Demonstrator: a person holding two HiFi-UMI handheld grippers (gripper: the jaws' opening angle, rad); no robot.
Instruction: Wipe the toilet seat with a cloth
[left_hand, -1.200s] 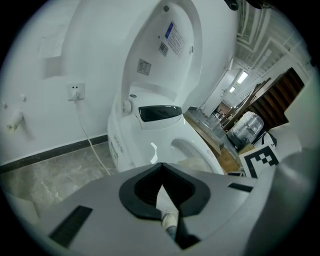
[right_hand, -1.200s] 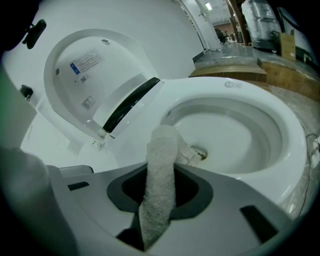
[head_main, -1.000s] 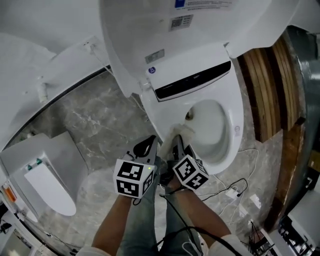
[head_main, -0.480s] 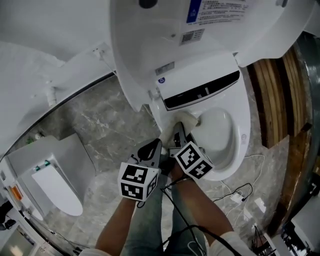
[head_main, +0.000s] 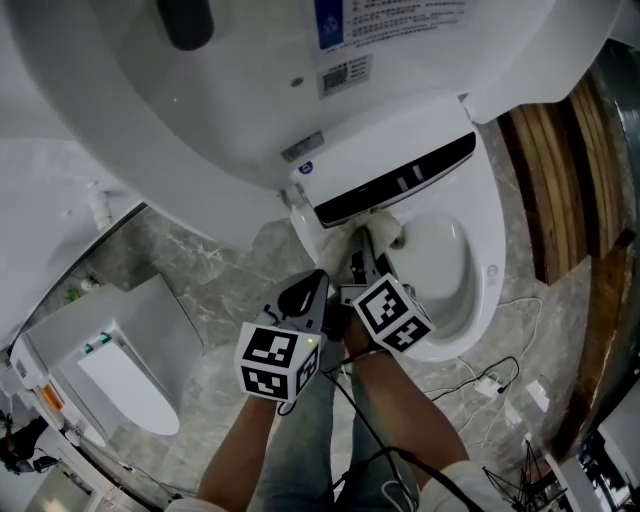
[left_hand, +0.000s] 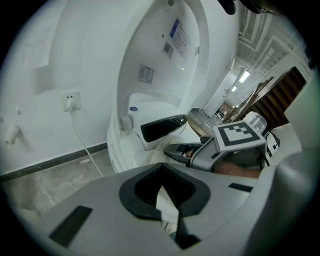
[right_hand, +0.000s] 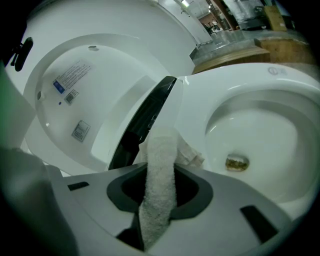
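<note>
1. Head view, nearest the camera: two bare forearms reach down over jeans (head_main: 300, 440), each hand holding a gripper topped by a cube with square markers.
2. The left gripper (head_main: 305, 292) hangs over the grey marble floor (head_main: 200, 270), just beside the toilet's outer wall. In the left gripper view its jaws are pressed together; a pale sliver shows in the gap, and I cannot tell what it is.
3. The right gripper (head_main: 362, 250) sits just ahead of the left and points down at the rim. Its jaws are clamped on a white cloth (right_hand: 160, 185), which runs up between them.
4. The cloth's free end lies bunched on the back left of the toilet seat (head_main: 487, 250), touching it just below the black control strip (head_main: 395, 180).
5. Beyond the cloth the bowl (right_hand: 260, 140) is open, with a brownish patch at the drain (right_hand: 236, 162).
6. The lid (head_main: 200, 110) stands raised behind the strip, with printed labels on its inner face.
7. Farthest, in the left gripper view, a wall socket (left_hand: 72, 100) has a cable running down to the floor.
</note>
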